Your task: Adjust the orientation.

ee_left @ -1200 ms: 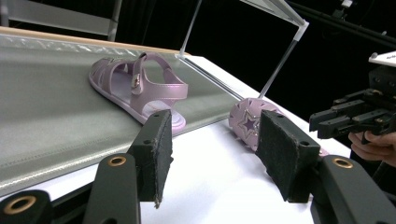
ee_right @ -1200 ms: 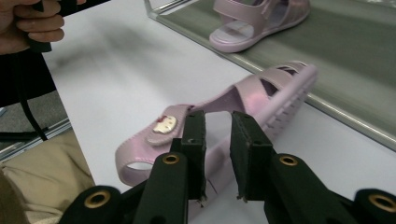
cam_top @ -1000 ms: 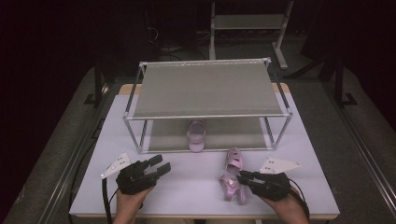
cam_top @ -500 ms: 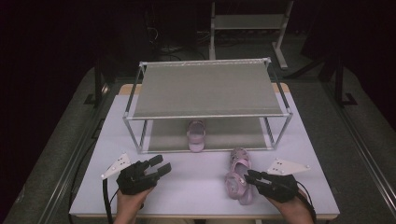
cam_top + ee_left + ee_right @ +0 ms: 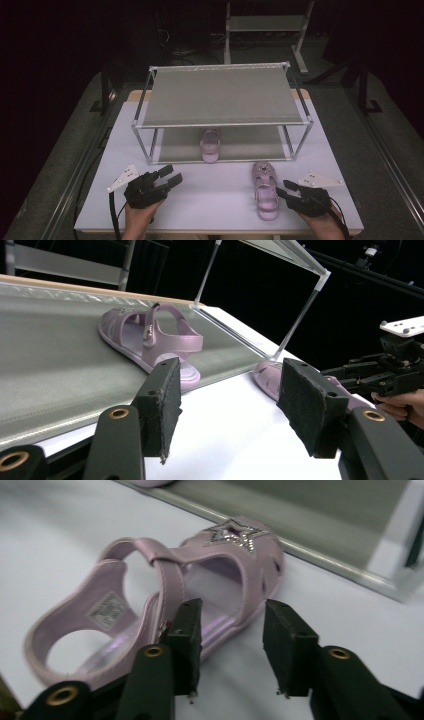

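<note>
Pink sandal on the table: a glossy pink sandal [image 5: 265,190] lies flat on the white table [image 5: 215,200] at lower right of the high view, toe with a glittery star toward the rack, just in front of its lower edge.
Right gripper: right gripper [image 5: 281,191] sits touching or just beside the sandal's right side; in the right gripper view [image 5: 232,647] its jaws have just been opening and stand partly apart, the sandal's side rim between them, pads not pressing.
Left gripper: left gripper [image 5: 172,177], lower left of the high view, jaws fairly wide and holding nothing.
Second sandal: a matching sandal [image 5: 210,145] lies on the grey lower shelf [image 5: 250,142] of the metal rack [image 5: 220,95], centre frame.
</note>
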`<state>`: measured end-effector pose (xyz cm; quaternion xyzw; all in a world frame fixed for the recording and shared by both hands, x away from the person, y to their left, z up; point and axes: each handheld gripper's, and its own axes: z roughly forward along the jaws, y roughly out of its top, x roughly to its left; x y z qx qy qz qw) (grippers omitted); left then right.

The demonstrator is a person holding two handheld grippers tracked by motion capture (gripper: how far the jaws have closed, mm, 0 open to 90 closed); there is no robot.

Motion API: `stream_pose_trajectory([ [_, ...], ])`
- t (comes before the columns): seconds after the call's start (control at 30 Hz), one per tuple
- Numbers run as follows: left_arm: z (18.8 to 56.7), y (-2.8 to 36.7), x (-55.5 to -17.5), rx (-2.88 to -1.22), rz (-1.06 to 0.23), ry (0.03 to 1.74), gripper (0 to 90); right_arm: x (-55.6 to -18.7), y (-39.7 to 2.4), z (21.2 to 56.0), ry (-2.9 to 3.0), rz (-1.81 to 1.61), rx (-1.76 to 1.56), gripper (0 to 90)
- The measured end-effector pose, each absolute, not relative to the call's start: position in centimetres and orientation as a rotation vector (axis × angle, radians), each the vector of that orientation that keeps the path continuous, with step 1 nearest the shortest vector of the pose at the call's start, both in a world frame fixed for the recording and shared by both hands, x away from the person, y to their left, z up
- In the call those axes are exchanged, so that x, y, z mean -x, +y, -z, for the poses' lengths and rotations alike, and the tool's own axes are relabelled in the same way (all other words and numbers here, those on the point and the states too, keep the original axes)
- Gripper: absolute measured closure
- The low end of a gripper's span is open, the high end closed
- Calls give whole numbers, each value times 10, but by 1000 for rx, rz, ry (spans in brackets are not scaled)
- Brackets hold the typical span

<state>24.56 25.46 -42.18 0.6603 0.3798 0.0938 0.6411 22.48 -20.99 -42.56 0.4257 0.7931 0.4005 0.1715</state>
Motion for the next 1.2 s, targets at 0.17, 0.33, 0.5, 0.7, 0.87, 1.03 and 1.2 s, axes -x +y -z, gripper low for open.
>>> stream_pose_trajectory([
  [0.17,422,257,-247,-1504,-209,864,419,-224,-221,433,2224,-1155,-1276,494],
  [0.33,422,254,-246,-1512,-204,853,417,-221,-227,431,2196,-1209,-1306,480],
  [0.5,423,252,-245,-1521,-202,845,414,-216,-232,426,2158,-1335,-1329,477],
  [0.7,424,252,-246,-1517,-198,842,410,-211,-230,420,2170,-1460,-1292,453],
  [0.87,425,252,-247,-1513,-192,846,410,-209,-222,419,2212,-1499,-1269,455],
  [1.03,425,251,-246,-1515,-196,844,410,-210,-209,425,2266,-1420,-1287,528],
  [1.2,425,251,-246,-1516,-195,843,409,-209,-201,428,2282,-1288,-1291,650],
])
